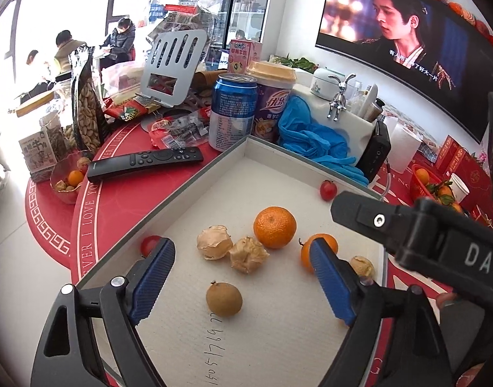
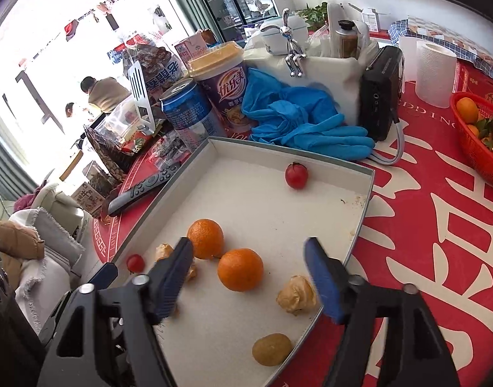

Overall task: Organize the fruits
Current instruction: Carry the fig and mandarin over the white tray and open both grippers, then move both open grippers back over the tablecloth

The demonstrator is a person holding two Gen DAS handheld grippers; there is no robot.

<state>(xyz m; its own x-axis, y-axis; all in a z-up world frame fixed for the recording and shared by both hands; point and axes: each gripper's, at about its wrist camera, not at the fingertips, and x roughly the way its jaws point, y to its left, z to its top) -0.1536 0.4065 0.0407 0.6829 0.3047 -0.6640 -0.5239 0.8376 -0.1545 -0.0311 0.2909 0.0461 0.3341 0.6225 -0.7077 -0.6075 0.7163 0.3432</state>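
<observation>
A shallow white tray (image 1: 214, 174) (image 2: 359, 206) on the red table holds loose fruit. In the left wrist view I see two oranges (image 1: 274, 227) (image 1: 311, 248), husked physalis (image 1: 214, 242) (image 1: 248, 254) (image 1: 362, 266), a brown longan (image 1: 224, 299) and two cherry tomatoes (image 1: 328, 190) (image 1: 148, 244). My left gripper (image 1: 243, 258) is open above the physalis. My right gripper (image 2: 248, 259) is open above an orange (image 2: 240, 269), with a second orange (image 2: 205, 238), a physalis (image 2: 296, 295), a longan (image 2: 271, 349) and tomatoes (image 2: 296, 175) (image 2: 135, 262) around it.
Behind the tray stand a blue can (image 1: 232, 113), a purple cup (image 1: 274, 103), blue gloves (image 2: 298, 119), a black radio (image 2: 380, 93) and a remote (image 1: 146, 161). A red basket of oranges (image 2: 482, 129) sits at right, a small fruit bowl (image 1: 67, 180) at left.
</observation>
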